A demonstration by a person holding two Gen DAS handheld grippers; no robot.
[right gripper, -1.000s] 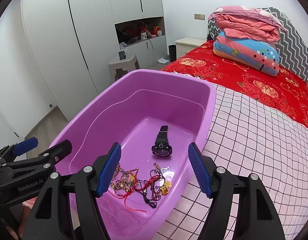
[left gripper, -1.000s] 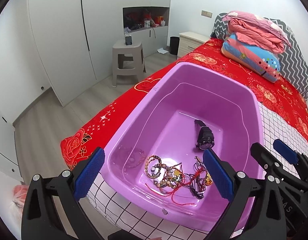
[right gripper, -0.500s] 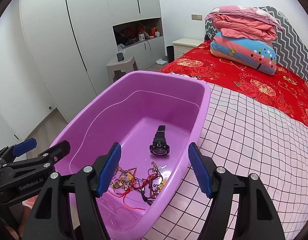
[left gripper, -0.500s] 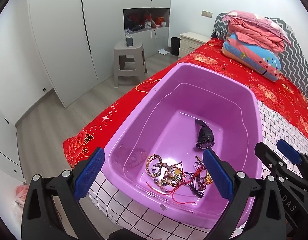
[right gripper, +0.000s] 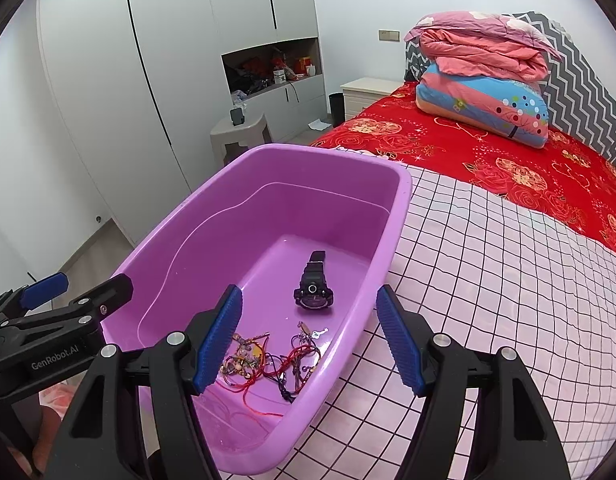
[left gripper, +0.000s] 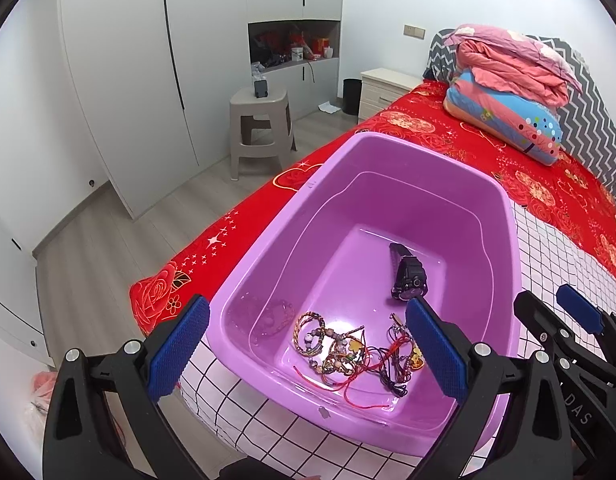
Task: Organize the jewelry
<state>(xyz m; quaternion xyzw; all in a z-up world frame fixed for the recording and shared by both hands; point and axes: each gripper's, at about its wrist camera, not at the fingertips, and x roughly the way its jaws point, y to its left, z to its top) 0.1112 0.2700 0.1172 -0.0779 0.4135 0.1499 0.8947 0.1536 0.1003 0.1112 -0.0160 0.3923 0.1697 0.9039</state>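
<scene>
Bedroom: purple tub (left gripper: pixel 508 216) on checked sheet (right gripper: pixel 488 280).

Open left gripper (left gripper: pixel 306 350) hovers over purple tub (left gripper: pixel 504 216) holding black watch (left gripper: pixel 408 276) and tangled, possibly beaded bracelets (left gripper: pixel 344 352).

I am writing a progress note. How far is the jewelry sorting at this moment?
Nothing looks sorted yet. The tangled bracelets and the black watch all lie loose in the purple tub on the bed. Nothing is in hand: the left gripper and right gripper hover open above the tub, holding nothing. Untangling and separating the pieces all remains.
</scene>
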